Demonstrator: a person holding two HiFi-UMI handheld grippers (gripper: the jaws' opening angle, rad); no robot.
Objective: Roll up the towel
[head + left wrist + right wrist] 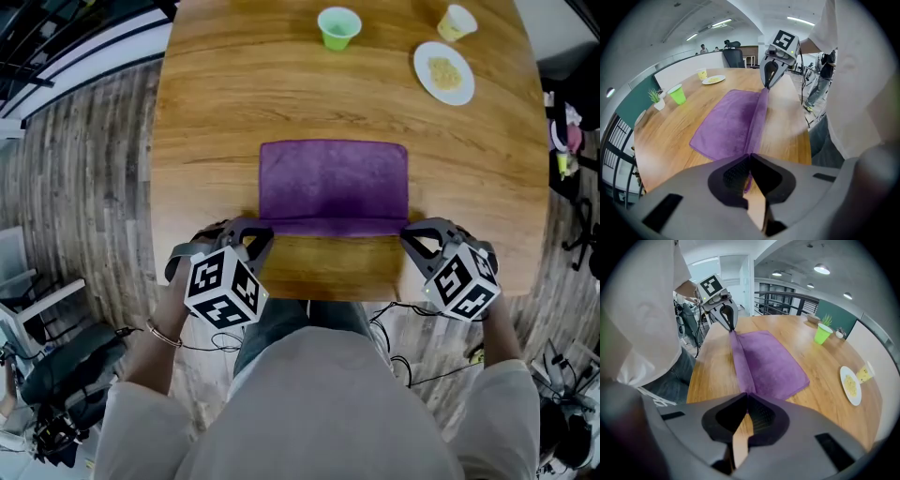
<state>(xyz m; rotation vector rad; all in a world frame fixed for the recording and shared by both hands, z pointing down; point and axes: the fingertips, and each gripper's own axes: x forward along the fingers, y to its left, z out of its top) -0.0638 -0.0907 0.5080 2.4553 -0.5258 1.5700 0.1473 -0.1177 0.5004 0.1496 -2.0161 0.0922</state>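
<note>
Head view: left gripper (265, 231) and right gripper (406, 234) clamp, apparently, near corners of the purple towel (333, 183).

Head view overhead, gripper views low, opposed, sharing towel (333, 183)

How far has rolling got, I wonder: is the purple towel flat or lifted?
Near edge lifted: left gripper and right gripper pinch corners of the purple cloth towel; the rest lies flat.

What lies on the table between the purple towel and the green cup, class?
Nothing: only bare wooden table separates the towel from the green cup, as the head view shows most plainly.
</note>
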